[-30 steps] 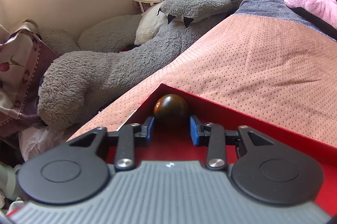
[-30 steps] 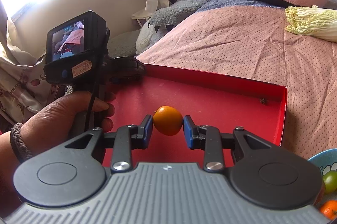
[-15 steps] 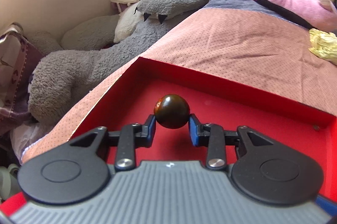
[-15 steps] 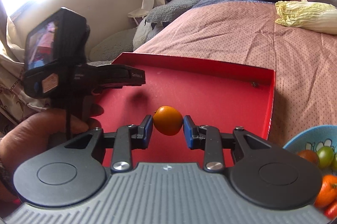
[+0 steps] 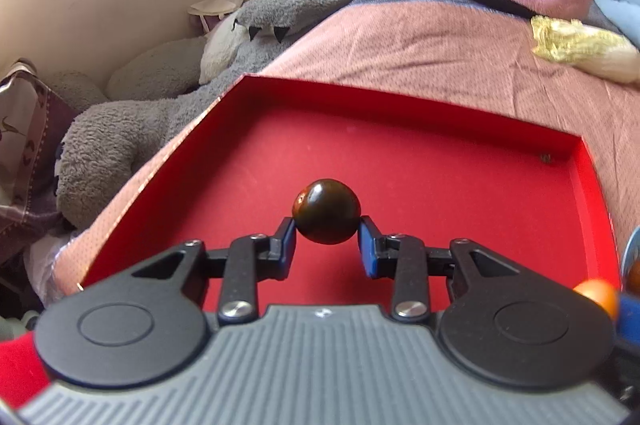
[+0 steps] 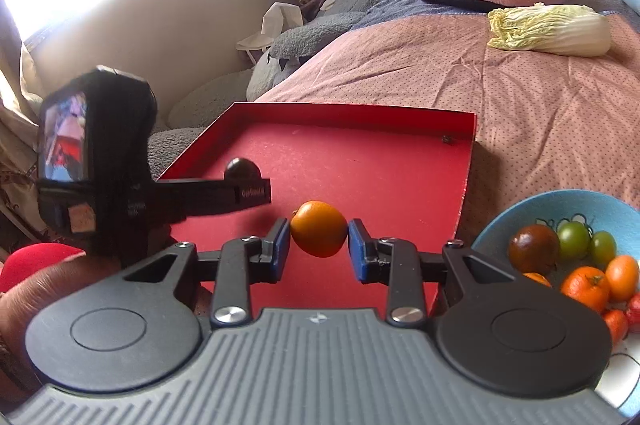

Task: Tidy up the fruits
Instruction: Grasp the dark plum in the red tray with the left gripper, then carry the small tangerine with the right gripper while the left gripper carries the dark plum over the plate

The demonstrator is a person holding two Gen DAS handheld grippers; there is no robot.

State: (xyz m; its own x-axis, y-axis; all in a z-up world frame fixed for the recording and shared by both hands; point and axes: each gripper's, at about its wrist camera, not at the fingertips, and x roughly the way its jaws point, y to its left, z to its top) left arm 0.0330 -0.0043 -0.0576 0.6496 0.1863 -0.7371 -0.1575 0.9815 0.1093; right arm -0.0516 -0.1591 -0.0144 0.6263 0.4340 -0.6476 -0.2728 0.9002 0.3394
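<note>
L gripper (image 5: 326,235) pinching dark tomato (image 5: 326,211) | R gripper (image 6: 319,243) pinching orange (image 6: 319,228) | both light, smooth, round, likely soft: hold mid-girth, gentle | over red tray (image 5: 440,185)

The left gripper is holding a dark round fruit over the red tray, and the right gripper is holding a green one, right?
Not quite. The right gripper holds an orange fruit, not a green one, as the right wrist view shows. The left gripper does hold the dark round fruit over the red tray.

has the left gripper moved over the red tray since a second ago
Yes. The left gripper, shut on the dark tomato, has pulled back from the red tray's far corner toward its middle.
</note>
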